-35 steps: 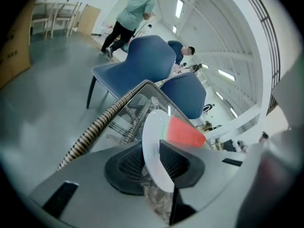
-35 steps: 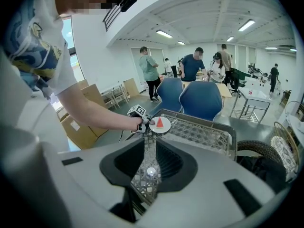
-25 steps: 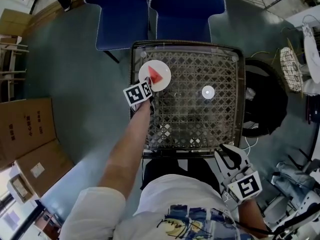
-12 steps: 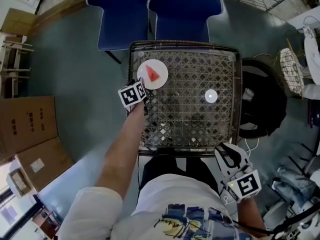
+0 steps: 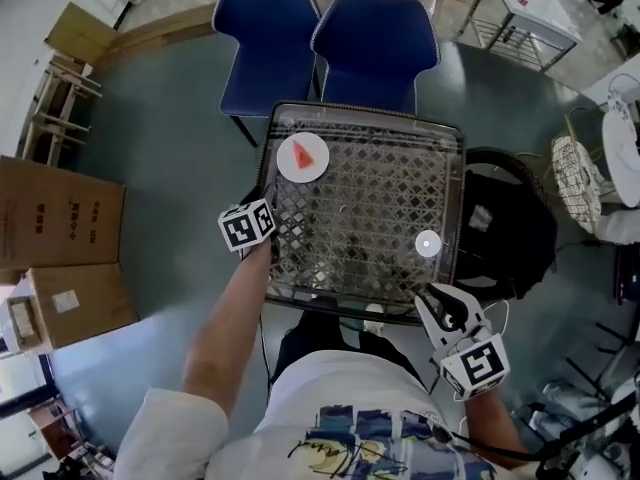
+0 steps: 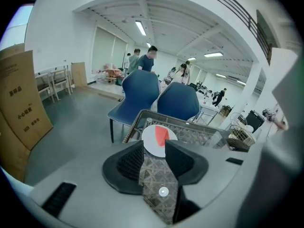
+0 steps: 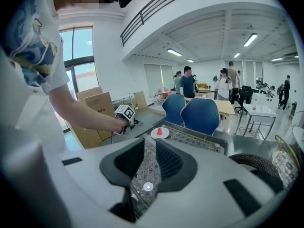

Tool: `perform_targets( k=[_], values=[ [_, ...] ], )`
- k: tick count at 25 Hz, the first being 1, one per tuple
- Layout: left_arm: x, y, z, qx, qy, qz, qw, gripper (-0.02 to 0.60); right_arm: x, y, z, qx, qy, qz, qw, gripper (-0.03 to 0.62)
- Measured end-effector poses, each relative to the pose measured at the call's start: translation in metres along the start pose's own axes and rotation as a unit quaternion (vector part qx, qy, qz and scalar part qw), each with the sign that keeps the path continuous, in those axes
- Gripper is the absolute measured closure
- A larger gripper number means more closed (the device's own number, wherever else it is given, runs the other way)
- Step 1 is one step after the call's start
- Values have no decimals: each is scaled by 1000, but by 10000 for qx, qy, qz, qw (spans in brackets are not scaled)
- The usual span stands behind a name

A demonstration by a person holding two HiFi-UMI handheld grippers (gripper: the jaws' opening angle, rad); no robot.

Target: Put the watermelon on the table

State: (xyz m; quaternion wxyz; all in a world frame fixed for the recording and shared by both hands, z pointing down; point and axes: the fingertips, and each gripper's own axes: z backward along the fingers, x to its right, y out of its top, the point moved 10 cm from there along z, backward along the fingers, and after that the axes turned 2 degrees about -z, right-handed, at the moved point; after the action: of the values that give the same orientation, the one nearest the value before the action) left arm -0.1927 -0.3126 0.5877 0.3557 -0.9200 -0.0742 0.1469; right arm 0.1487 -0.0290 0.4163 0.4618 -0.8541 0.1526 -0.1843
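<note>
Left gripper view: the left gripper (image 6: 154,148) has its jaws parted with nothing between the pads. Only the woven tabletop shows through the gap. Straight ahead of the tips, just past them, lies the white plate (image 6: 149,142). The red watermelon (image 6: 161,136) wedge rests on it, a little to the right of the jaw line.

Right gripper view: the right gripper (image 7: 150,145) is likewise spread and empty. The same plate sits well ahead of it and slightly to the right, at the table's (image 5: 380,198) corner farthest from this tool. Two blue chairs (image 5: 375,38) stand beyond that far edge.

Head view: the left gripper hangs at the table's side edge, short of the plate. The right gripper hovers over the edge nearest me.

My reading is that the slice is already down on its plate, on the table, and that the step in hand is clearing the left tool away. To do this well I would hold the jaws wide and draw back along their own axis. I would also lift slightly, so that neither pad catches the plate rim or the table frame beneath it.
</note>
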Motion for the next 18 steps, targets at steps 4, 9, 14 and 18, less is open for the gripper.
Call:
perform_targets(
  k=[4,9,14,18],
  values=[
    [15,-12,54,312,13,59,9995,434,2,-9,24,152,196,226,9994,516],
    [51,-34,128,665,-90,71,9977,437,9,-13,53,361,560,605,9959,514],
    [80,-55,213,1089,-479,24,9929,525,4,-20,62,440,1021,781,9907,516],
    [103,-69,271,1227,-1087,-118,9864,572,-6,-21,65,507,1213,890,9873,516]
  ],
)
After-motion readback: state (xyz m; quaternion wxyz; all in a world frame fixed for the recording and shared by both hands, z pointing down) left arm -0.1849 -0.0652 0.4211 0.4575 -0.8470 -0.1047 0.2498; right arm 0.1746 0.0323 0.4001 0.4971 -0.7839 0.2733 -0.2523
